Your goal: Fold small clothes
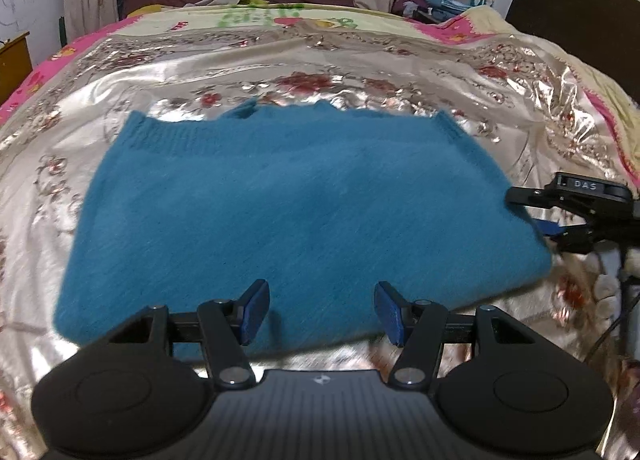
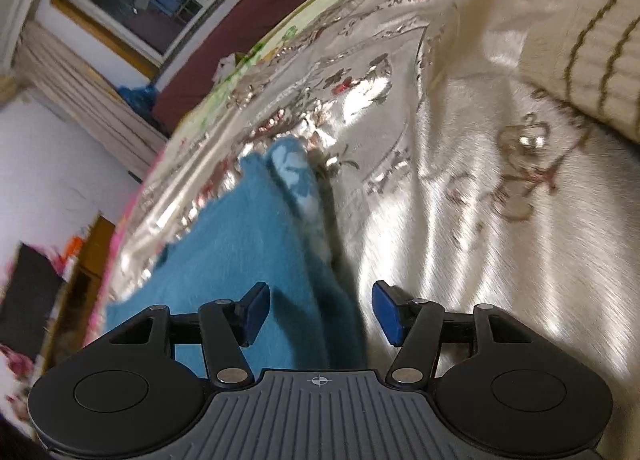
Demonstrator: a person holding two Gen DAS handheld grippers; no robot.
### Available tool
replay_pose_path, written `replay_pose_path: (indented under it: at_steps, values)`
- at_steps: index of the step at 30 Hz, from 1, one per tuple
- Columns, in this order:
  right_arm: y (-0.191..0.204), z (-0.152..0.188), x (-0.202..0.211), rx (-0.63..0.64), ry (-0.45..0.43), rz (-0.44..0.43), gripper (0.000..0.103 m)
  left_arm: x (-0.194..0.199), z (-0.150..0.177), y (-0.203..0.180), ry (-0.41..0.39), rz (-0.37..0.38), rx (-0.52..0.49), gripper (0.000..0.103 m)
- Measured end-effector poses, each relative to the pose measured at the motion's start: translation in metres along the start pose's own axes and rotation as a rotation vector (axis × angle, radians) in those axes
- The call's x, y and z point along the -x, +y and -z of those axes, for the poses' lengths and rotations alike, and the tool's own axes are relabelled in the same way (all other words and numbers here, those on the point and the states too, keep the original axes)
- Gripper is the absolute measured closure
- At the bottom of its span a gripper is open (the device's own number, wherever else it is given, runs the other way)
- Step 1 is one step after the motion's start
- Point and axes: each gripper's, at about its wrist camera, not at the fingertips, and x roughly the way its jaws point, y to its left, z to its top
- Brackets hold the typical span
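Left wrist view: your teal sweater [image 1: 296, 211] lies flat on the satin bedspread [image 1: 280, 59], filling the centre, ribbed hem toward 12 o'clock.
Left gripper [image 1: 321, 310]: jaws apart, empty, over the near edge at 6 o'clock.
Right gripper [image 2: 320, 310]: jaws apart, straddling the sweater's side edge; from the left view it sits at 3 o'clock.
Handling: soft, light, fuzzy knit; it will likely drape and slide on the slick satin.
Hold: pinch both layers at the edge corners, I'd judge.
Nearby: cream striped knit [image 2: 588, 43] at 2 o'clock, well apart.
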Motion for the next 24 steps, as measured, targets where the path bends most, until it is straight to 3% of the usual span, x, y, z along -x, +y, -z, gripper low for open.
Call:
replay_pose_path:
  at_steps: [10, 24]
  values:
    - [-0.004, -0.023, -0.032, 0.040, 0.070, -0.098, 0.045, -0.009, -0.004, -0.022, -0.030, 0.029, -0.050, 0.041]
    - [0.003, -0.051, -0.062, 0.052, 0.139, -0.164, 0.045, -0.020, 0.030, -0.121, -0.087, 0.079, -0.462, 0.041]
